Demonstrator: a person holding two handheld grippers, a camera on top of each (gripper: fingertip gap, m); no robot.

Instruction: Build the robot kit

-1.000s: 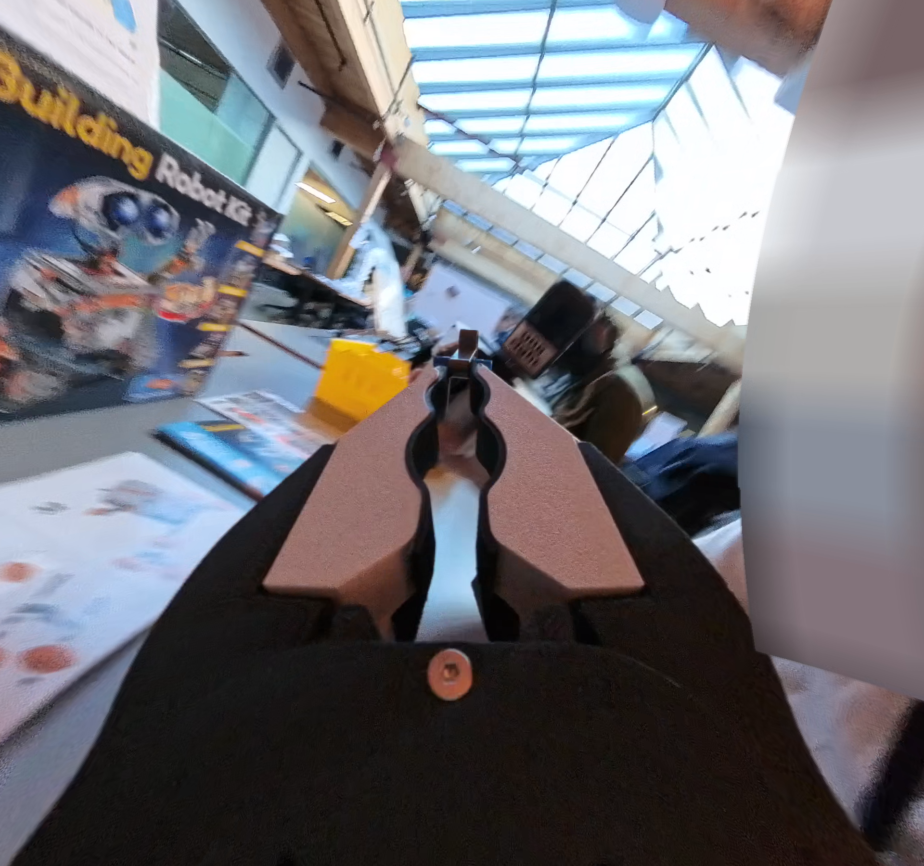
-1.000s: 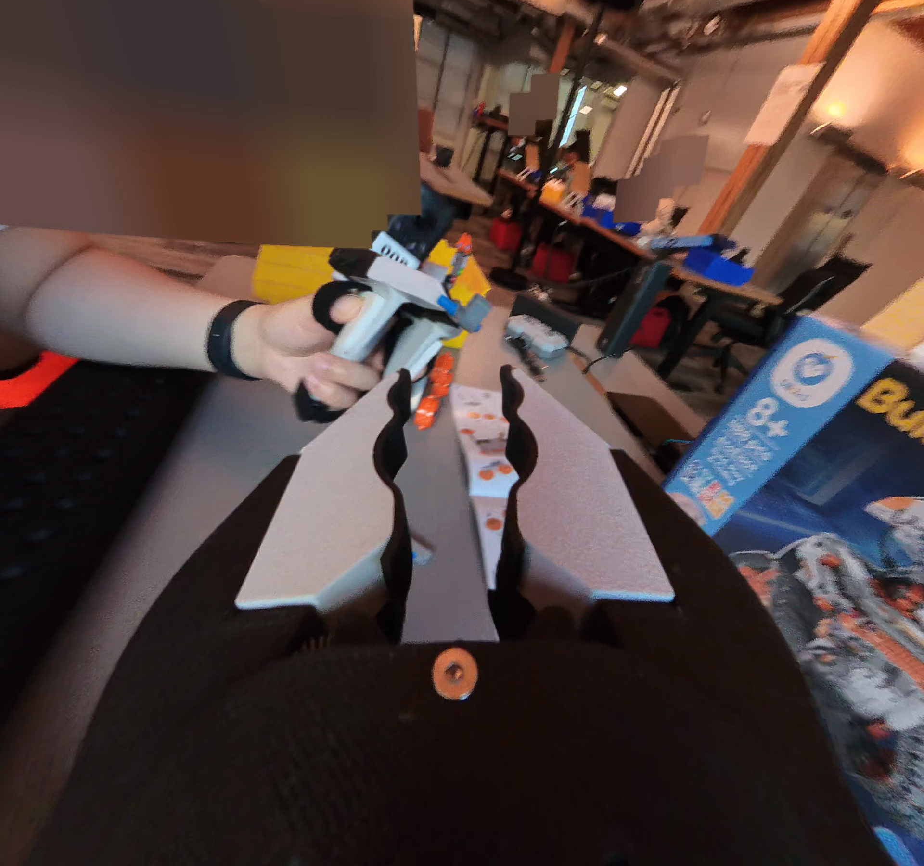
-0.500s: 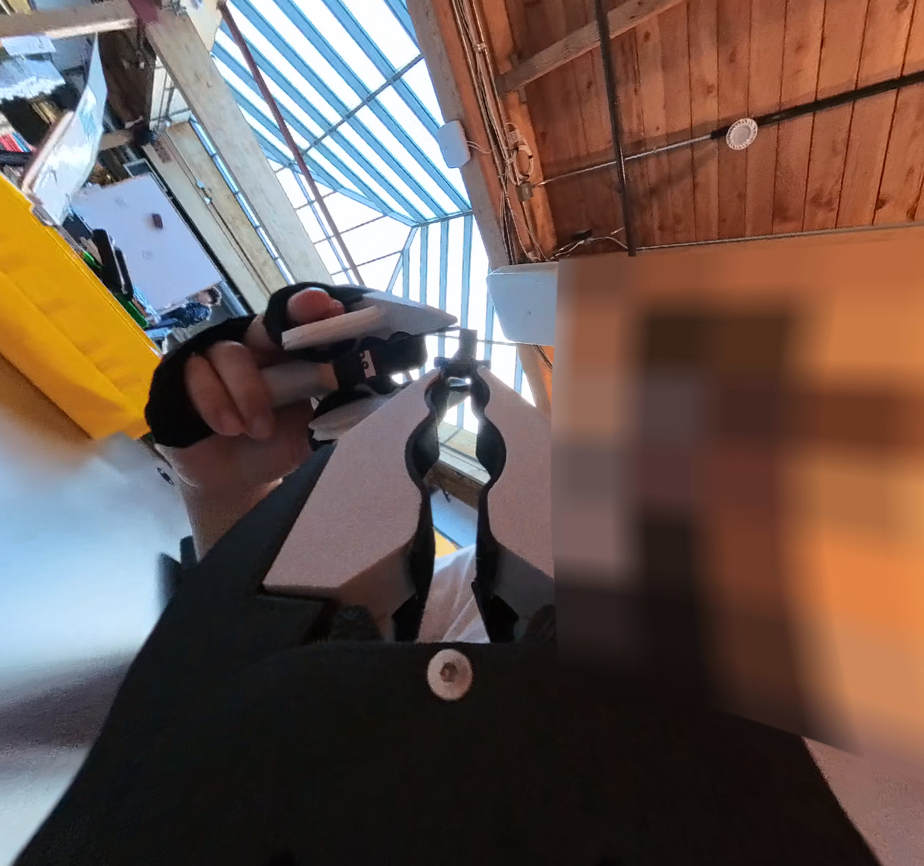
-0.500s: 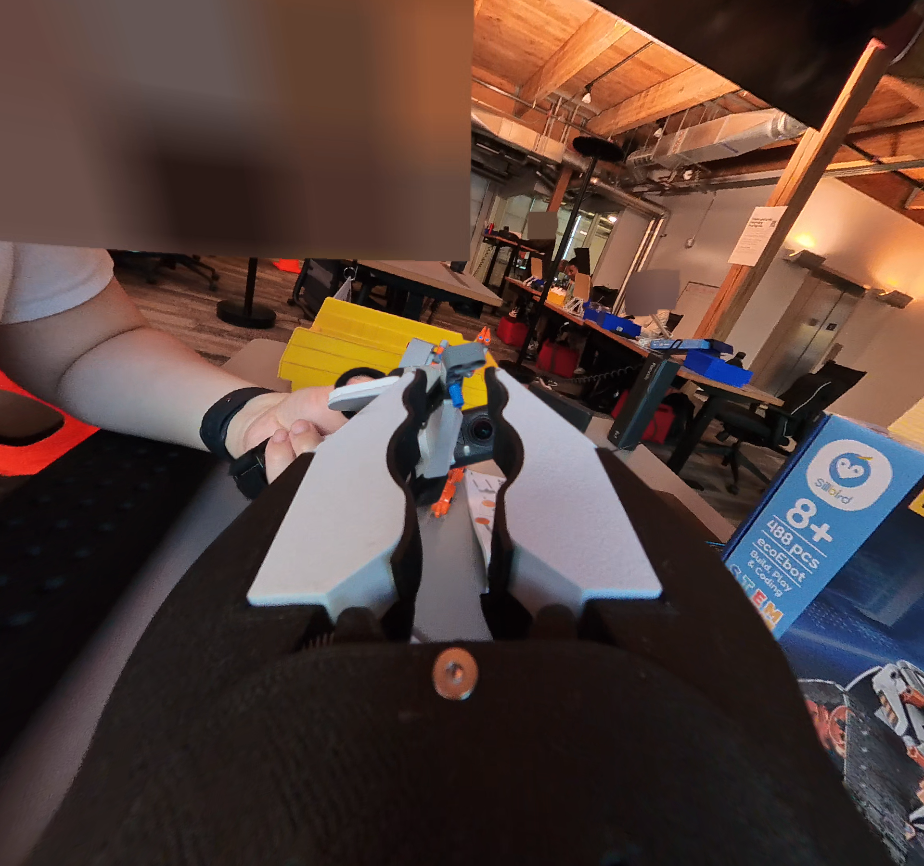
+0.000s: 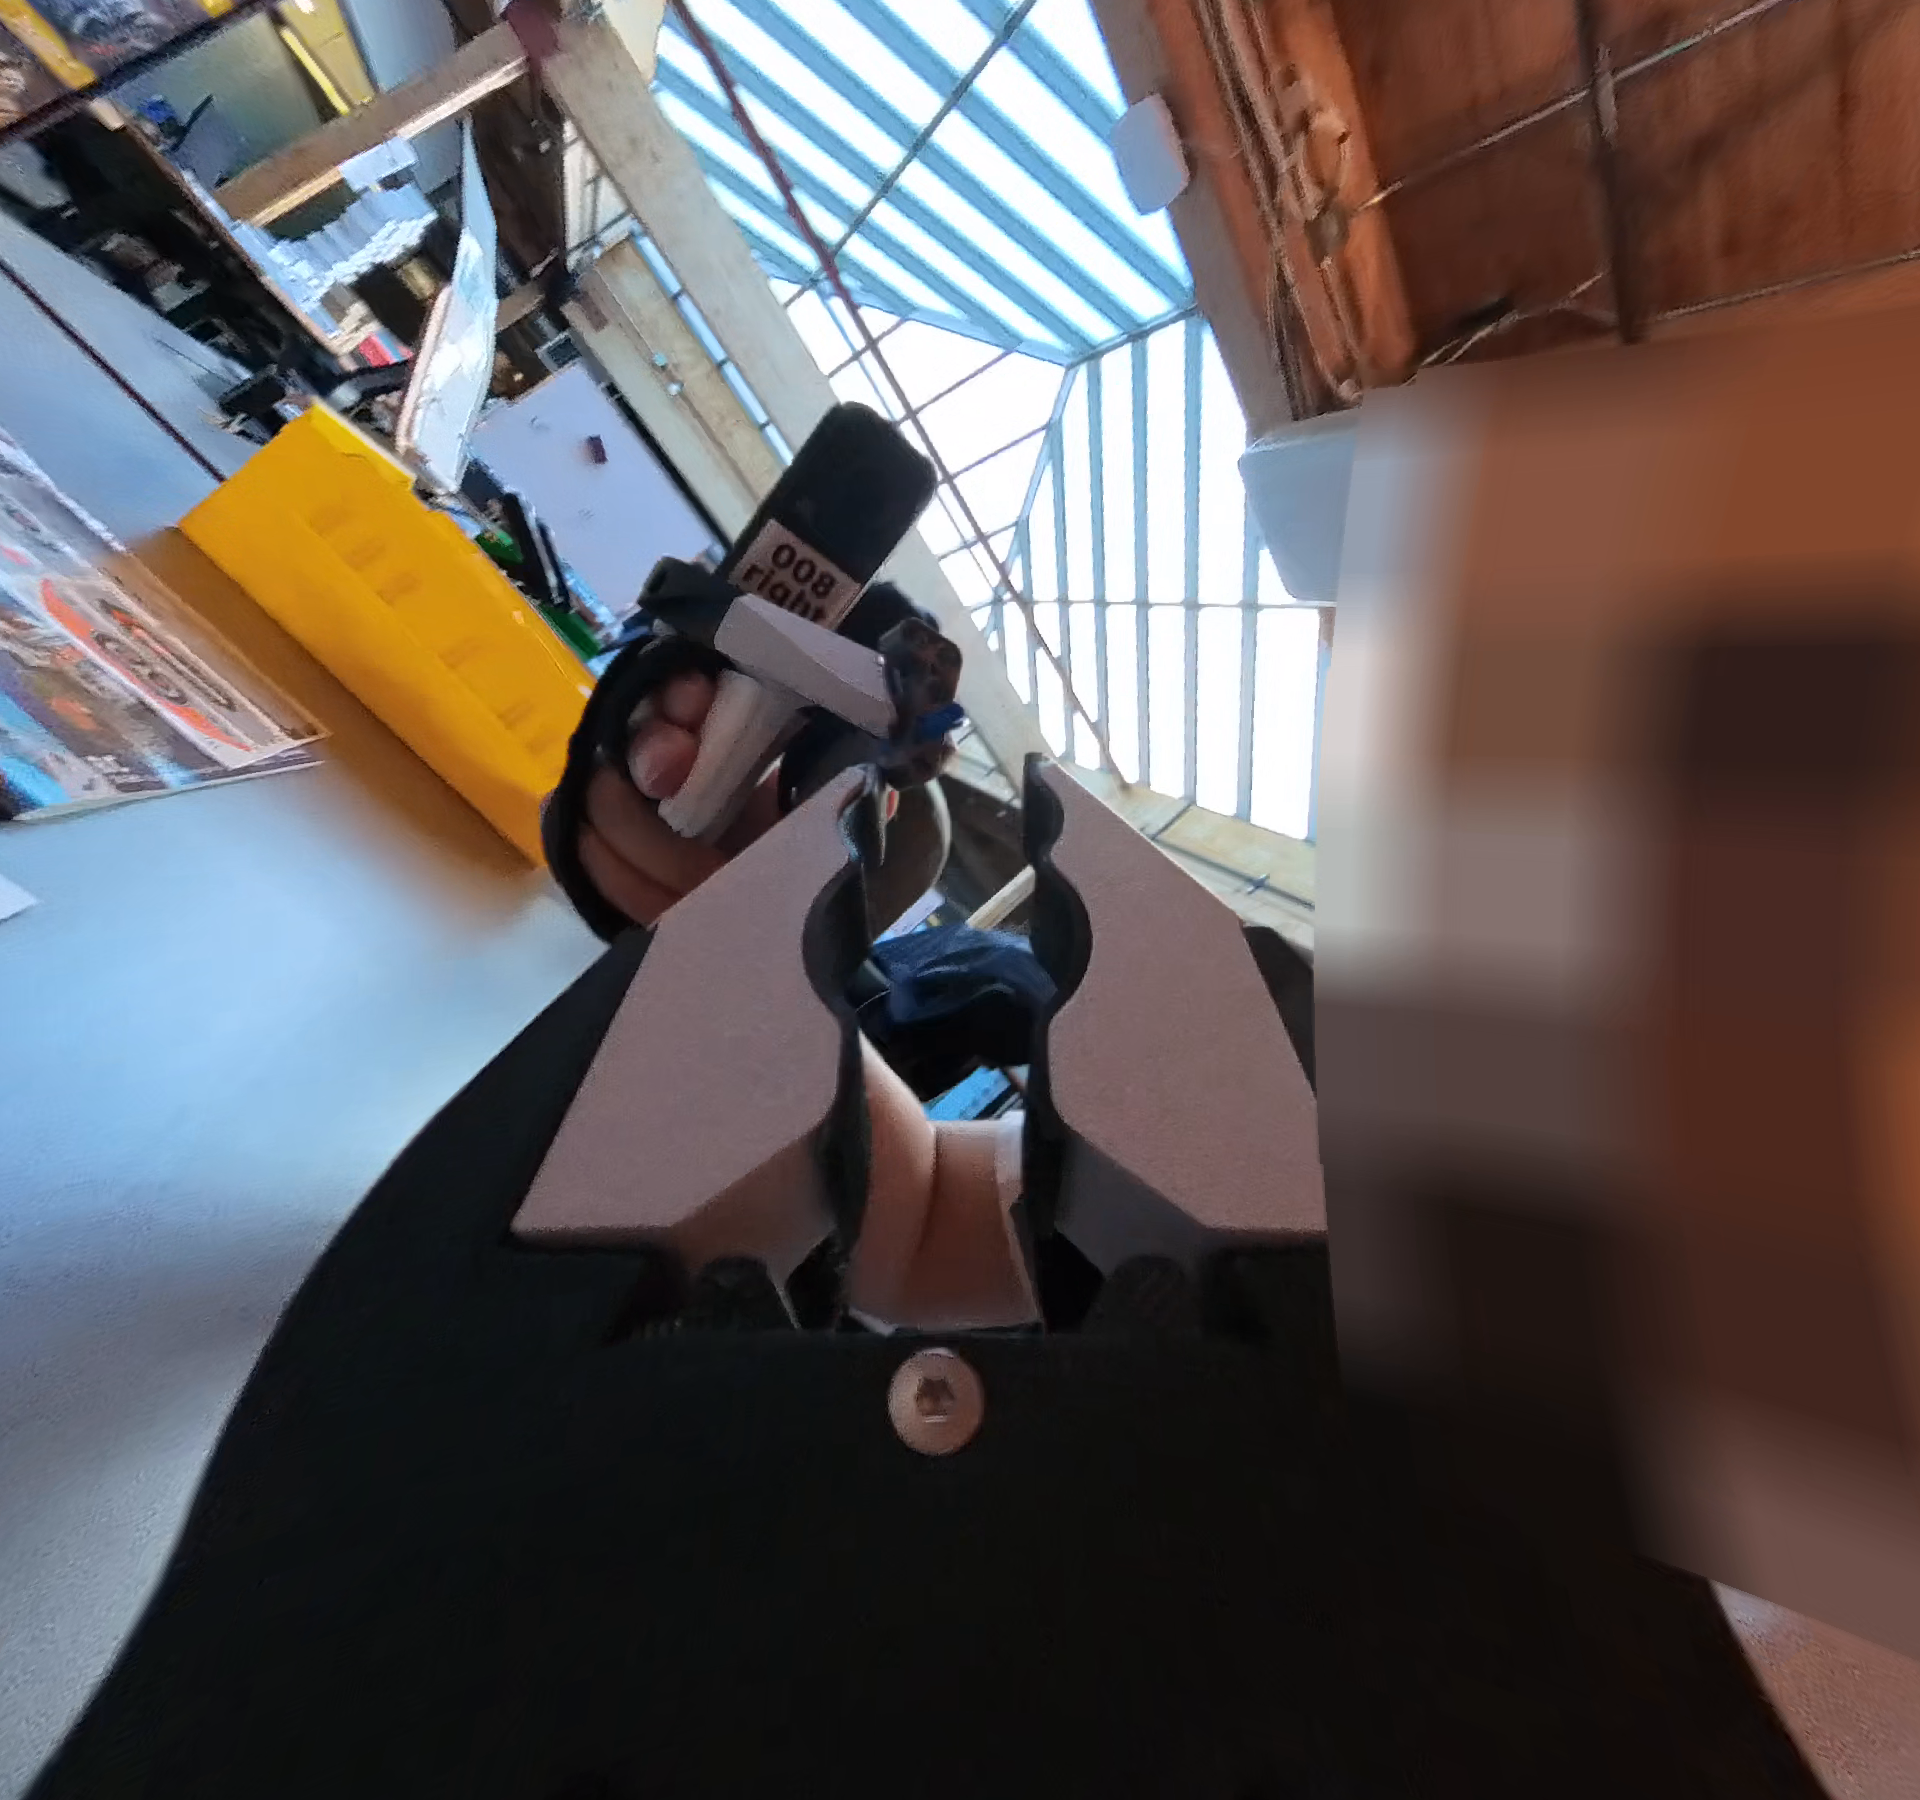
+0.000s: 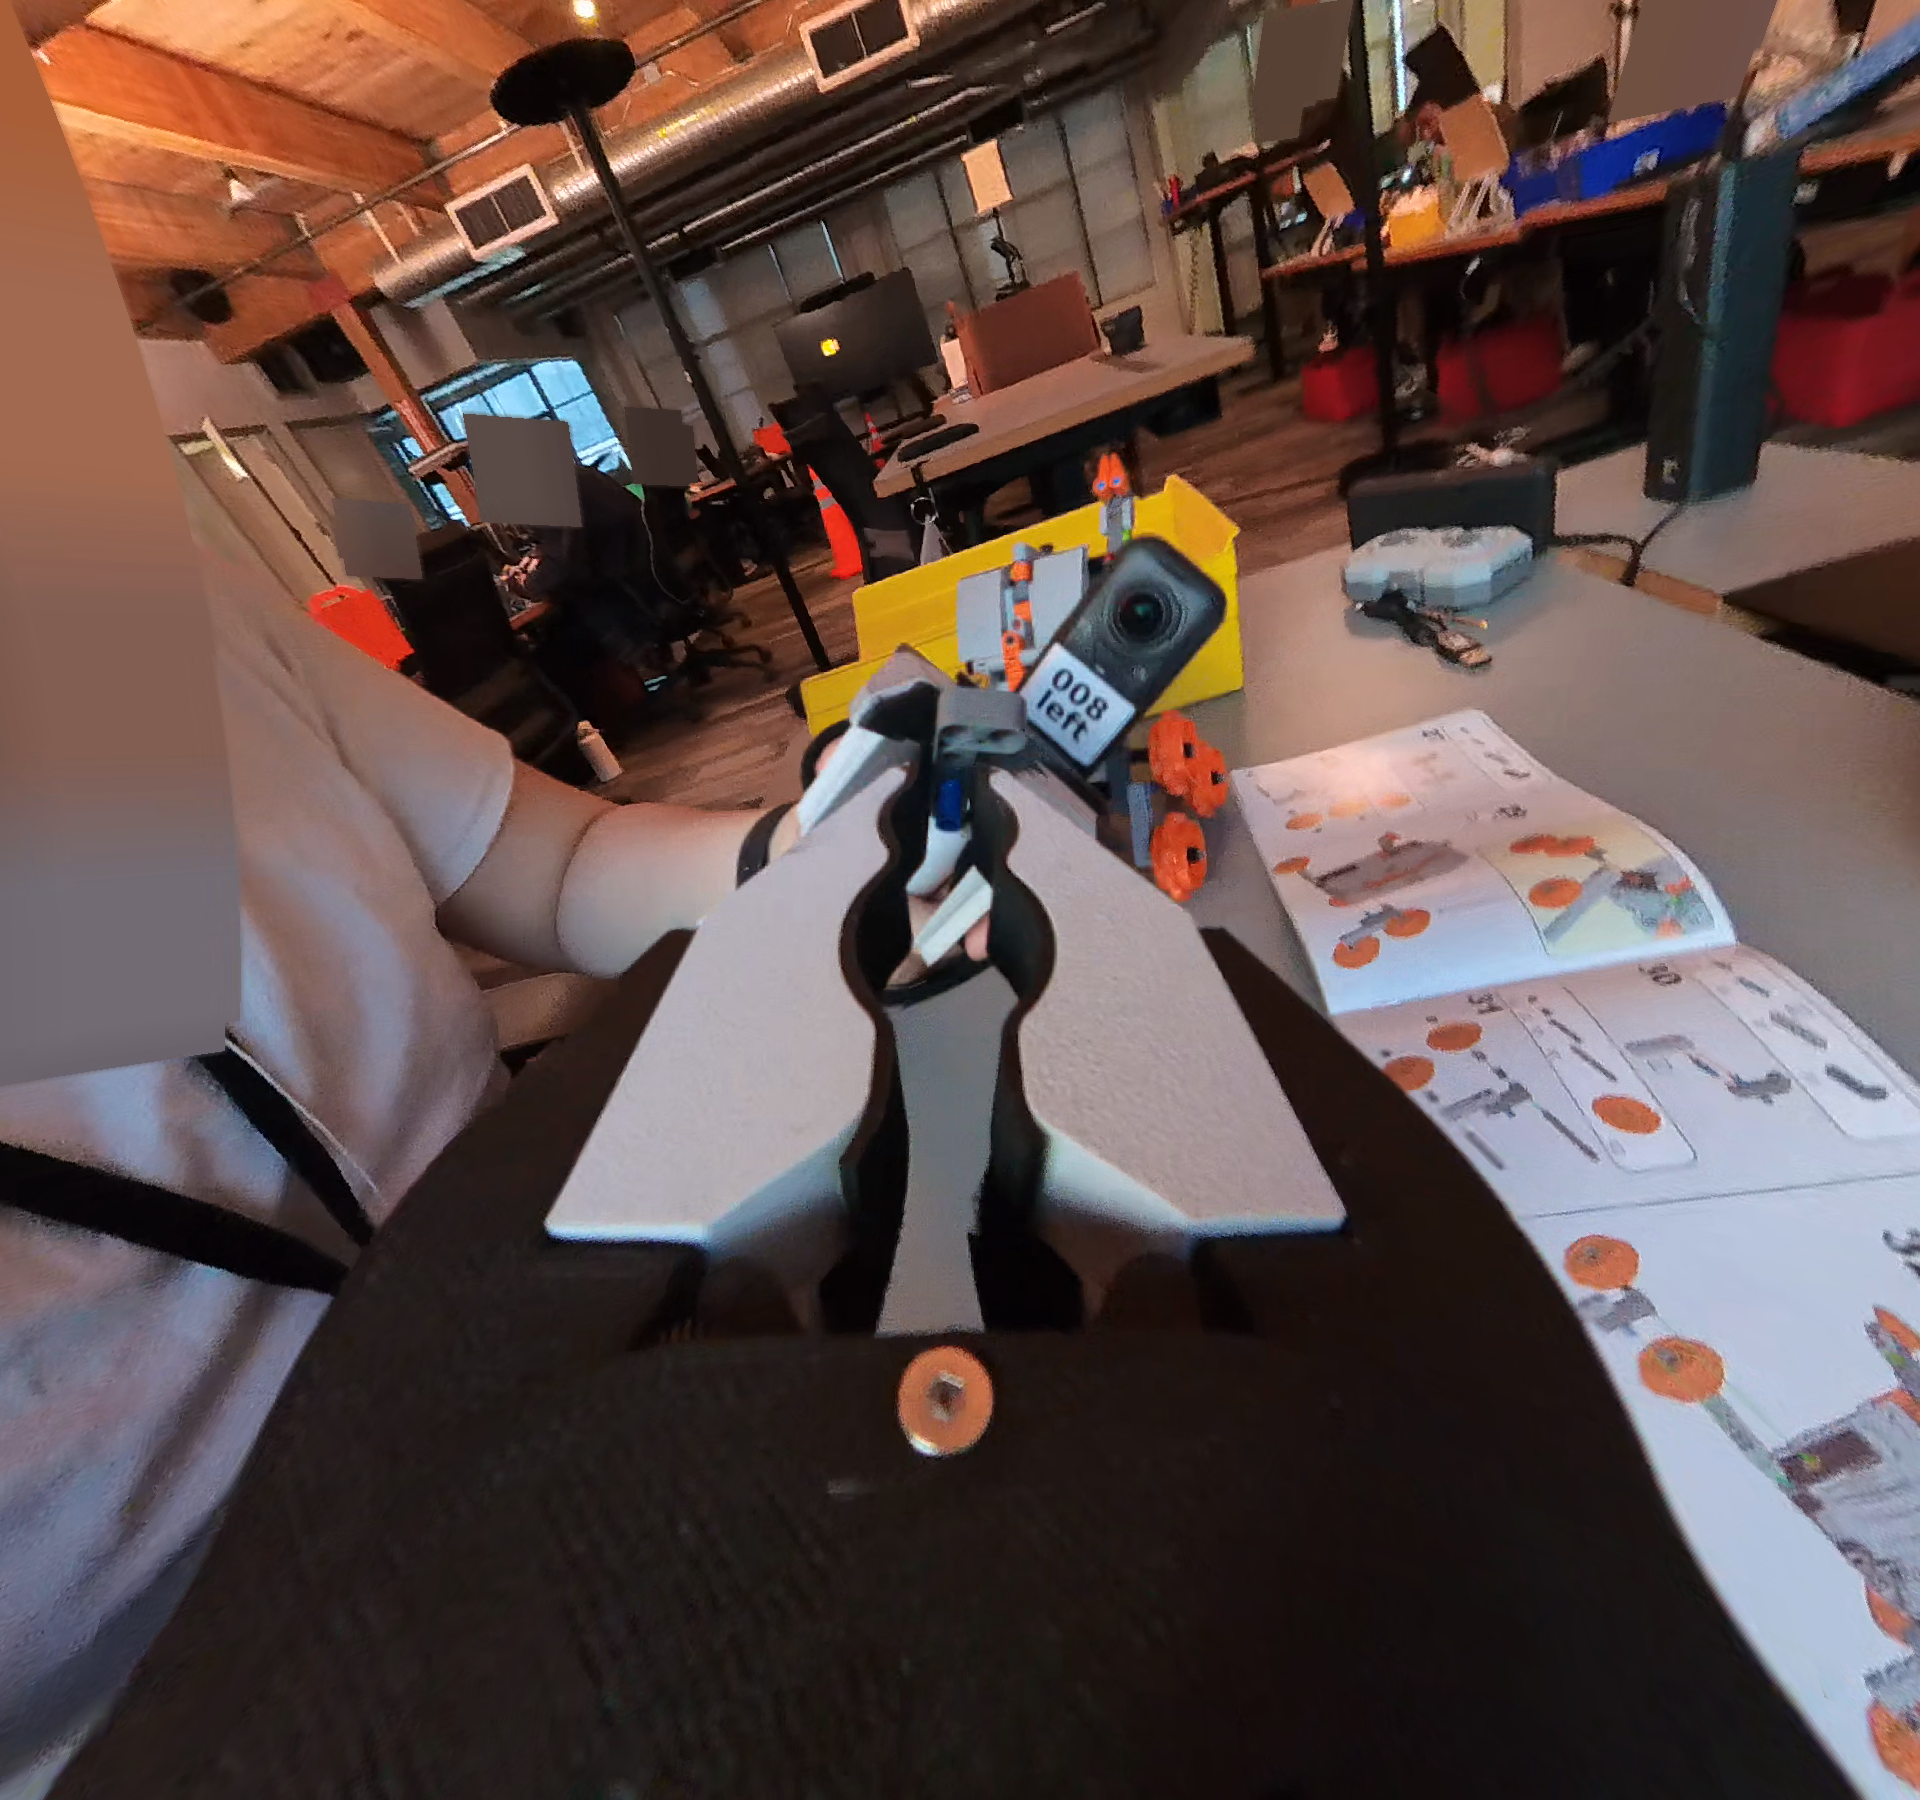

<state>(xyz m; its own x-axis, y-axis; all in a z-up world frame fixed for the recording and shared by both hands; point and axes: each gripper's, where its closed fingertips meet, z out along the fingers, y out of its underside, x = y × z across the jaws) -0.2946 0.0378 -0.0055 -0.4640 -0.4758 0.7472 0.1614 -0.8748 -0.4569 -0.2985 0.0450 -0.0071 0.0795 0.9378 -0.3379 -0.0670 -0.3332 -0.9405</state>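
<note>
My right gripper (image 6: 951,786) is shut on a small grey brick piece with a blue pin (image 6: 949,800), held up in the air above the table. In the left wrist view the same piece (image 5: 920,675) shows dark at the tip of the right gripper, just above and left of my left gripper (image 5: 948,779). The left gripper is open and empty, with its jaws well apart. In the right wrist view, one of the left gripper's white fingers (image 6: 857,763) shows close behind the piece, and its camera body (image 6: 1138,623) faces me.
A yellow bin (image 6: 1195,628) stands on the grey table (image 5: 208,1023) and also shows in the left wrist view (image 5: 395,607). An orange-wheeled brick model (image 6: 1179,800) and an open instruction booklet (image 6: 1507,877) lie to the right. A person's arm (image 6: 623,877) reaches in from the left.
The left gripper, shut on the small piece before, has opened and let it go. The right gripper has closed on the piece. Both views have swung.
</note>
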